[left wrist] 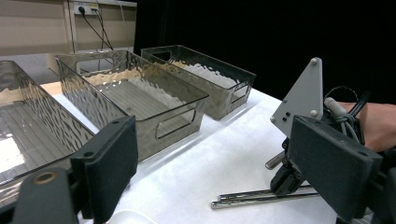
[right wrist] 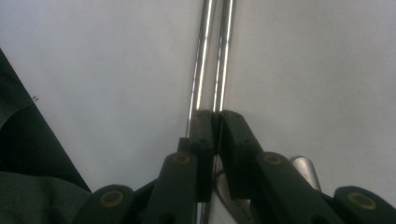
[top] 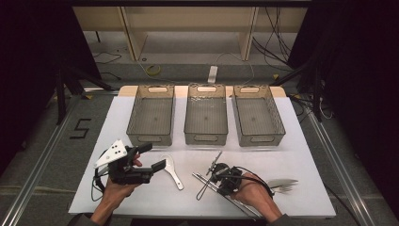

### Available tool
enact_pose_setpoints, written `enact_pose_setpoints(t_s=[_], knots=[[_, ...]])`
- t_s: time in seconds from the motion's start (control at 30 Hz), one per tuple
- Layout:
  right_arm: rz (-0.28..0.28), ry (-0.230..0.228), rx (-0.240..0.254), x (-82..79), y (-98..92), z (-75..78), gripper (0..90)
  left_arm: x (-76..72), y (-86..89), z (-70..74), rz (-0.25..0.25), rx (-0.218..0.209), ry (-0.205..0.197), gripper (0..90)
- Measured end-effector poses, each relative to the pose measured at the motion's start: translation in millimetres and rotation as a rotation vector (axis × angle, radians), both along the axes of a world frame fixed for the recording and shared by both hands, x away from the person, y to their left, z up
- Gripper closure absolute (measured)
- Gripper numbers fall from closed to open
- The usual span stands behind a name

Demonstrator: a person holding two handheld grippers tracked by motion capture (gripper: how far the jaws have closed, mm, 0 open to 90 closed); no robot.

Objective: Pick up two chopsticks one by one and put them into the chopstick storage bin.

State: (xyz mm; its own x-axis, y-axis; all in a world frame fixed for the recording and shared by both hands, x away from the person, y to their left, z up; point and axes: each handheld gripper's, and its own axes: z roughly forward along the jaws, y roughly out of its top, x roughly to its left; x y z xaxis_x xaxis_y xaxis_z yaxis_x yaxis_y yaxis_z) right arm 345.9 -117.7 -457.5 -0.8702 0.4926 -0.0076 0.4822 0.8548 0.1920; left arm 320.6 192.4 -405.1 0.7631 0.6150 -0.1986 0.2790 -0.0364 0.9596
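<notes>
A pair of metal chopsticks [top: 244, 205] lies slantwise on the white mat near the front edge. My right gripper [top: 217, 183] points down onto them, held by a hand from the bottom right. In the right gripper view its jaws [right wrist: 215, 116] stand almost together, and one rod of the chopsticks [right wrist: 223, 56] runs into the narrow gap between the pads while the other passes under the left jaw. My left gripper [top: 153, 156] hovers at the front left, open and empty, with its jaws [left wrist: 219, 154] wide apart. The left gripper view also shows the right gripper [left wrist: 282, 184] over the chopsticks [left wrist: 252, 198].
Three clear ribbed baskets [top: 150, 139] [top: 205, 139] [top: 259, 140] stand in a row at the back of the mat. A white spoon [top: 171, 169] lies between the grippers. Metal cutlery [top: 282, 184] lies to the right of the right hand.
</notes>
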Motion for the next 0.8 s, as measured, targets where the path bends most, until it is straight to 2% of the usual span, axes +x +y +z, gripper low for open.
enact_pose_setpoints(t_s=[0.57,0.8], knots=[[-0.044,-0.016,-0.006,-3.0,2.4,0.2,85.9,0.4,-0.8,0.9,-0.01,-0.004,-0.007,15.5],[-0.035,-0.028,0.003,-3.5,0.7,10.8,86.1,0.5,0.1,0.9,-0.008,-0.007,-0.007,15.5]])
